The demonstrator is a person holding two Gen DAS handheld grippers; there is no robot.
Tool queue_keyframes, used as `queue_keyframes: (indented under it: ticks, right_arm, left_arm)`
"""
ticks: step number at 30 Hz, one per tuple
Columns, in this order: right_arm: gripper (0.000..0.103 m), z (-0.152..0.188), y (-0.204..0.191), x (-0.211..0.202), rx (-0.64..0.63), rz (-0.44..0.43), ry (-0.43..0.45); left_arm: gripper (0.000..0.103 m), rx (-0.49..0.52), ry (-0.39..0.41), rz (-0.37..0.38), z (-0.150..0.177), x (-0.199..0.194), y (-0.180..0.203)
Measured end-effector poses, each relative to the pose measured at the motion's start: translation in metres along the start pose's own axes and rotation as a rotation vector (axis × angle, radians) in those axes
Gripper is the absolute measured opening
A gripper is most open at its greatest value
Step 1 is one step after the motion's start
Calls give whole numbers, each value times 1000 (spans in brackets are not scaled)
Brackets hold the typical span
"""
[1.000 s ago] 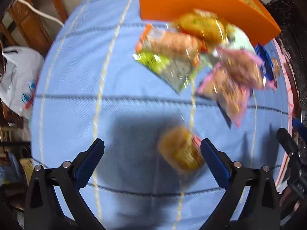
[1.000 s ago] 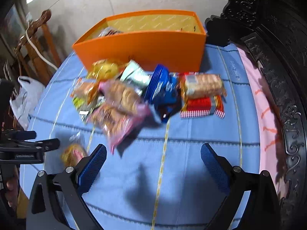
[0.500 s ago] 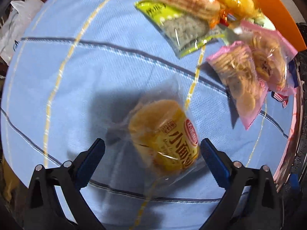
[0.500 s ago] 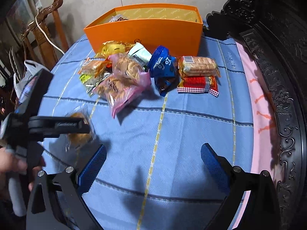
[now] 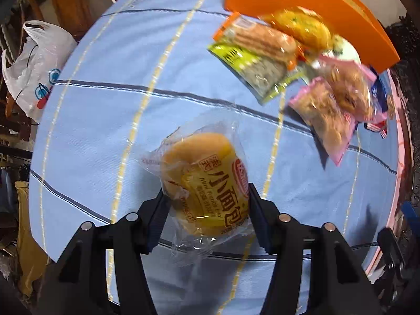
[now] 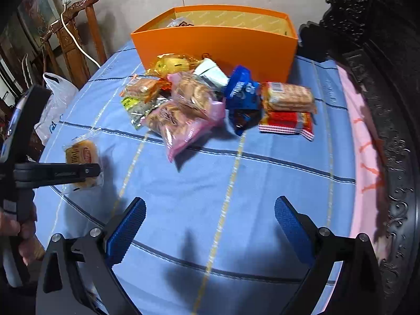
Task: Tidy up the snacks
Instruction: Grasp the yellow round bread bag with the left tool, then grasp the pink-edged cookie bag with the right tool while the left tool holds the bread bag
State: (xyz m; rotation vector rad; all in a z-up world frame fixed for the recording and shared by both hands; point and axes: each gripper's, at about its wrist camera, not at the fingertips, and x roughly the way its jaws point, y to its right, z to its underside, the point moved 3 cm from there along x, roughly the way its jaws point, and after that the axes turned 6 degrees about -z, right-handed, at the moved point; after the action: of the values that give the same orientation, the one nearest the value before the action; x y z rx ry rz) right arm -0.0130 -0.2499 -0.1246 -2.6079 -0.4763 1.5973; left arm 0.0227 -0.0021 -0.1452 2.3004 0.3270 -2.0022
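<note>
Left wrist: left gripper (image 5: 207, 215) pointing down, jaws closing on wrapped mini bread (image 5: 206, 183) lying on blue tablecloth (image 5: 105, 105), pads at its sides, apparently touching the wrapper

Right wrist: right gripper (image 6: 207, 232) wide apart, empty, hovering; snack pile (image 6: 189, 105) before orange box (image 6: 215, 44)

Pick-up step; next likely lift and carry to box

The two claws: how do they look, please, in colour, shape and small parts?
Both look alike. The left claw and the right claw each have black angular plastic arms with triangular cut-outs and round silver bolt heads. Each finger ends in a flat blue pad with a fine ribbed texture. No cables or printed markings show clearly.
</note>
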Motion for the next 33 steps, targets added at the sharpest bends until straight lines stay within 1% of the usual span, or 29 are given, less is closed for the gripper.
queue_keyframes:
  ticks: [3,5,6,8,9,10,12,14,17,19,20,21,22,23,24,27,29,30,32,33]
  right_arm:
    - [99,-12,-8,15,-10,-36,21]
    - [99,-22,-17,33,-58,-55,25]
    - [99,-27,-21,46,-97,-42,14]
    - [99,-36,-24,66,-132,-11,-18]
    - [99,-42,-23,75,-139,-12,-19]
    - [99,-46,-23,79,-140,-10,-11]
    - [99,-55,-23,87,-157,2,-4]
    - [99,-63,-23,96,-169,23,-20]
    - [99,-70,-27,114,-173,26,-50]
    - [99,-72,-29,126,-176,25,-78]
    - [94,-72,-31,131,-175,21,-95]
    - [75,-70,-31,137,-171,35,-118]
    - [71,-70,-32,138,-169,25,-120]
    - [55,-71,-34,137,-169,18,-123]
    - [47,-71,-36,134,-163,0,-137]
    - [45,-67,-33,115,-95,-110,-140]
    - [43,-61,-32,96,-86,-145,-121]
    - [40,-57,-30,82,-77,-173,-104]
    - [38,-51,-29,60,-80,-193,-75]
    - [30,-48,-29,51,-90,-197,-64]
  left_arm:
    - [56,-1,5,-13,-8,-2,-15]
    - [56,-1,-1,-17,-15,1,-25]
    - [56,-1,-6,-17,-15,4,-20]
    - [56,10,-17,-18,-13,16,-24]
    - [56,12,-19,-20,-8,19,-22]
    - [56,17,-25,-22,-9,22,-24]
    - [56,21,-50,-14,-15,32,-26]
    - [56,22,-64,-2,-21,38,-29]
    - [56,35,-48,14,-35,41,-29]
    - [56,53,-43,11,-40,42,-27]
    - [56,64,-47,12,-44,44,-24]
    - [56,68,-53,13,-49,46,-22]
    - [56,73,-59,14,-51,48,-21]
    - [56,78,-66,15,-54,51,-19]
    - [56,84,-73,15,-55,53,-17]
    - [56,93,-70,20,-60,53,-15]
    - [56,94,-68,23,-61,50,-15]
    - [56,91,-67,24,-60,46,-14]
    - [56,92,-66,27,-61,41,-12]
    - [56,90,-59,26,-59,37,-13]
